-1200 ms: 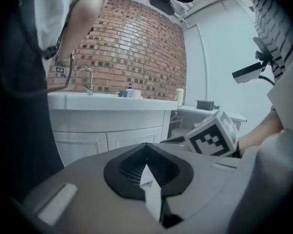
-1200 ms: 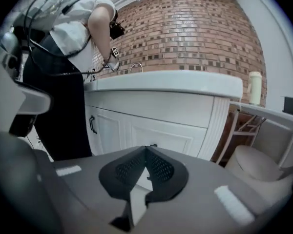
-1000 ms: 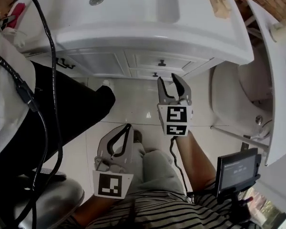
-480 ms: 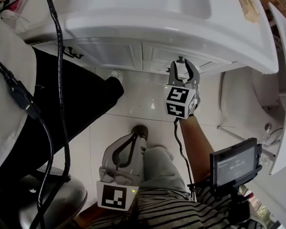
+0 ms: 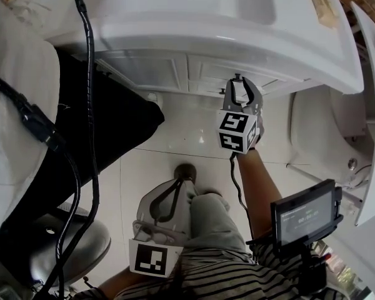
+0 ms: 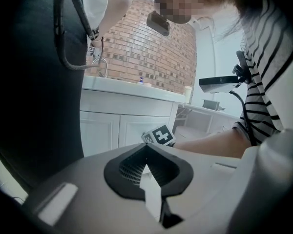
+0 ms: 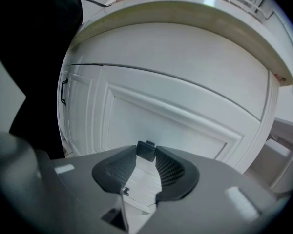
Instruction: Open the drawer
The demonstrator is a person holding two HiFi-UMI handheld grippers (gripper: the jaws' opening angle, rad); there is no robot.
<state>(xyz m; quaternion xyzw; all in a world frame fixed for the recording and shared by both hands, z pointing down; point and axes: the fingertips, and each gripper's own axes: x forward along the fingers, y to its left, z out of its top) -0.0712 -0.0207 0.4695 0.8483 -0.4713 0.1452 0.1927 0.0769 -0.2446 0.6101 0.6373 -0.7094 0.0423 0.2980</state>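
I find the right gripper (image 5: pixel 239 84) up against the drawer (image 5: pixel 232 74). The drawer front sits just below the washbasin counter (image 5: pixel 194 33), right of the cabinet door (image 5: pixel 147 70). The head view gives position only. The right gripper view supplies the grip: the dark knob (image 7: pixel 146 150) stands between the jaw tips, the jaws are closing, and both tips appear to touch it. The drawer front looks flush with the panels beside it.

The left gripper (image 5: pixel 185 180) hangs near, low beside the person's knee (image 5: pixel 206 214), well apart from the cabinet. Only its own view shows its jaws: tips together, holding nothing. That view also shows the right gripper's marker cube (image 6: pixel 158 135) side-on, before the cabinet front.
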